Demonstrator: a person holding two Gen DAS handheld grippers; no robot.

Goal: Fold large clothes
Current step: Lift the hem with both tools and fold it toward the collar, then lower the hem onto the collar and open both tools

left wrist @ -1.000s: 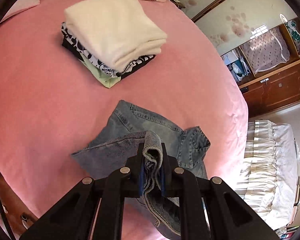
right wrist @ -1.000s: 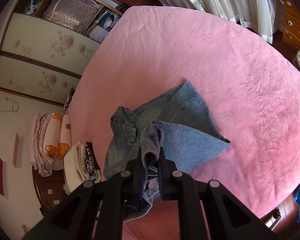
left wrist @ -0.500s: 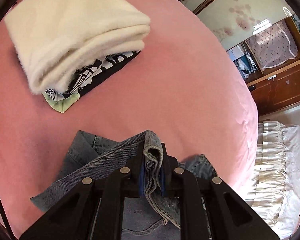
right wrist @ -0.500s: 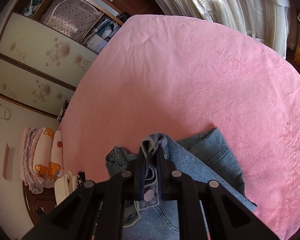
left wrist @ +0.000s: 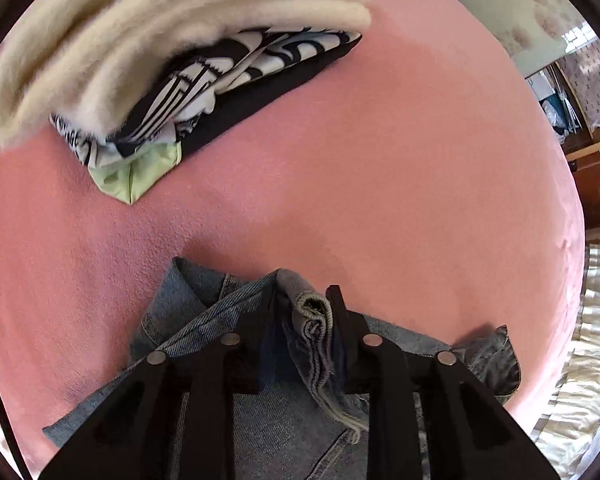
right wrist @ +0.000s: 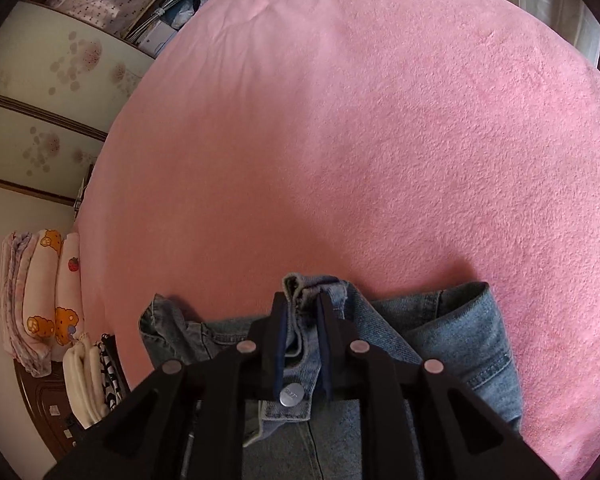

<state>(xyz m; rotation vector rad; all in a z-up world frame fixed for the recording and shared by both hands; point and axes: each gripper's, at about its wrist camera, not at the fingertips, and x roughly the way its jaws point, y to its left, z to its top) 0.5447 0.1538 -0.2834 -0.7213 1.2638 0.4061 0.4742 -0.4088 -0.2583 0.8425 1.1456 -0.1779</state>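
The denim jacket point(left wrist: 284, 432) is lying on the pink bed point(left wrist: 380, 184) directly under both of your grippers, its folded edge bunching up between each pair of fingers. Judging by the thick seams and the way the hem is holding a roll, you are handling a heavy, fairly stiff cloth — not slippery, not fragile, slow to drape. Best holds look to be the doubled edges: the hem and the button placket, where the layers are stacking and will not slide apart.

Left gripper point(left wrist: 302, 300): the jaws have just been opening. A rolled hem is sitting between the fingers, and a gap is showing on one side, so you appear to be letting go. Right gripper point(right wrist: 302, 304): the jaws have just been opening slightly too, with the placket and one metal button point(right wrist: 292, 394) between them; whether the pads are pressing I cannot tell.

Count: one jacket, two grippers. Beyond it, one stack of folded clothes point(left wrist: 204, 80) is sitting nearby on the bed — a cream piece on top, a black-and-white print under it, a pale green one at the bottom. Farther off, rolled printed bedding point(right wrist: 44, 296) is resting beside the bed.
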